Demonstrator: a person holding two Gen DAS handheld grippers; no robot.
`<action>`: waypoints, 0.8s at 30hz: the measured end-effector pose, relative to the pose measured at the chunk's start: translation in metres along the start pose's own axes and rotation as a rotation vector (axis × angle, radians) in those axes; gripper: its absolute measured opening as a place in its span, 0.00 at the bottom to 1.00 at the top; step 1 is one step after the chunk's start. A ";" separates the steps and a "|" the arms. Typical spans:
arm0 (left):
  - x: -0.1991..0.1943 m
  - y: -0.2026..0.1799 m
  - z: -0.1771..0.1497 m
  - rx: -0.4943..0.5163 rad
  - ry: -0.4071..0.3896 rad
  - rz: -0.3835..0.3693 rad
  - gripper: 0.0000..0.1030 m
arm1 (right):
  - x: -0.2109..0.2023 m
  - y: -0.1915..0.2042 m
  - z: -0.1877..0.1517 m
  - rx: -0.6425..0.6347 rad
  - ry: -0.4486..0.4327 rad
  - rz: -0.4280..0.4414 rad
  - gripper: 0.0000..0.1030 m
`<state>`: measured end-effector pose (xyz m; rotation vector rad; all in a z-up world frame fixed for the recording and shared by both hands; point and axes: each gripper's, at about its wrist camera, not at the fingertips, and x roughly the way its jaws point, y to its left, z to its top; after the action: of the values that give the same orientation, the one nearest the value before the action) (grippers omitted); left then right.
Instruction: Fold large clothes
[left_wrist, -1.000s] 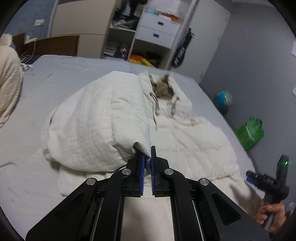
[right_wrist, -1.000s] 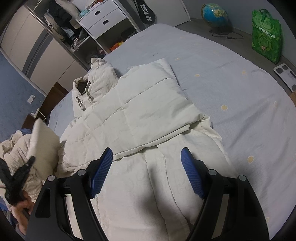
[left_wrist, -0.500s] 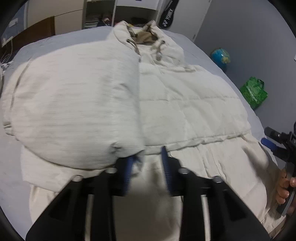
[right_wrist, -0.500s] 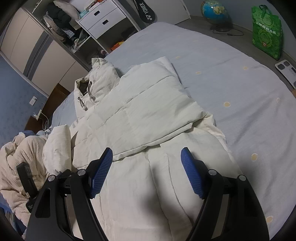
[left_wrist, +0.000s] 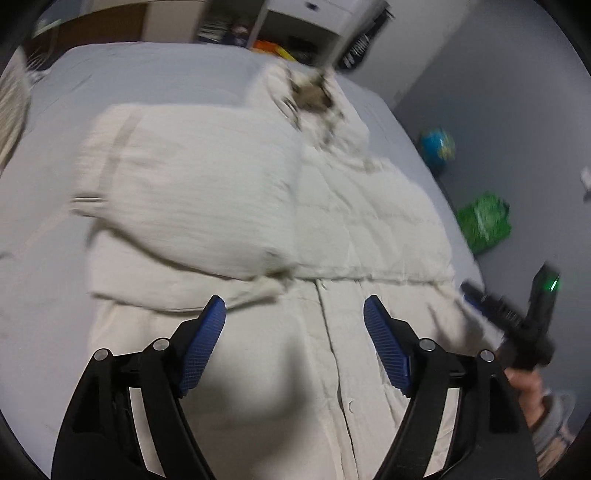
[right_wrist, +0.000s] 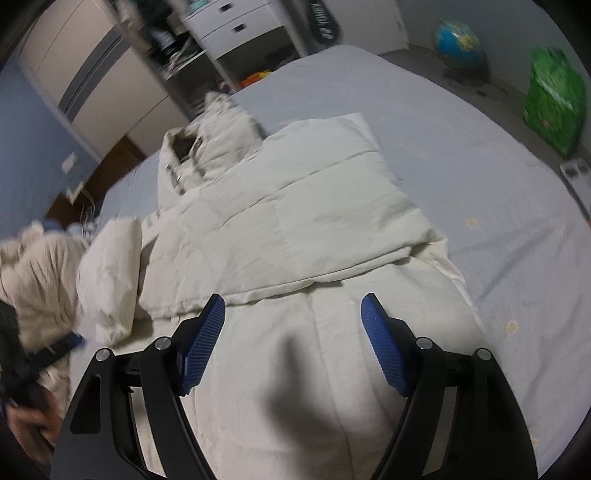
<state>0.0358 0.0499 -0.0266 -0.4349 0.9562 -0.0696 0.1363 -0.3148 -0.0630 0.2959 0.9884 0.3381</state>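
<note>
Bedroom, grey bed (right_wrist: 461, 177) | cream coat (right_wrist: 295, 221) | left gripper (left_wrist: 295, 325) opening, empty | right gripper (right_wrist: 291, 325) wide

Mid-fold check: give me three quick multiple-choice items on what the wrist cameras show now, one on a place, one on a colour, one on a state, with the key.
1. Where does the coat lie?
A. on the bed
B. on the floor
C. on a chair

2. What colour is the bag on the floor?
A. red
B. green
C. black

3. What is between the right gripper's jaws?
A. a sleeve
B. the hood
C. nothing

Key: 1 A, the coat is spread over the bed; 2 B, the bag is bright green beside the globe; 3 C, the jaws stand apart above the coat.
</note>
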 end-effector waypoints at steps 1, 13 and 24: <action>-0.012 0.006 0.004 -0.015 -0.028 0.001 0.72 | 0.000 0.005 -0.001 -0.024 0.002 -0.002 0.70; -0.094 0.069 0.029 -0.112 -0.233 0.140 0.88 | 0.012 0.133 -0.029 -0.334 0.065 0.065 0.70; -0.135 0.138 0.044 -0.272 -0.321 0.234 0.89 | 0.058 0.287 -0.056 -0.626 0.102 0.109 0.70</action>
<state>-0.0258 0.2237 0.0459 -0.5616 0.6947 0.3377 0.0774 -0.0253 -0.0237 -0.2397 0.9191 0.7445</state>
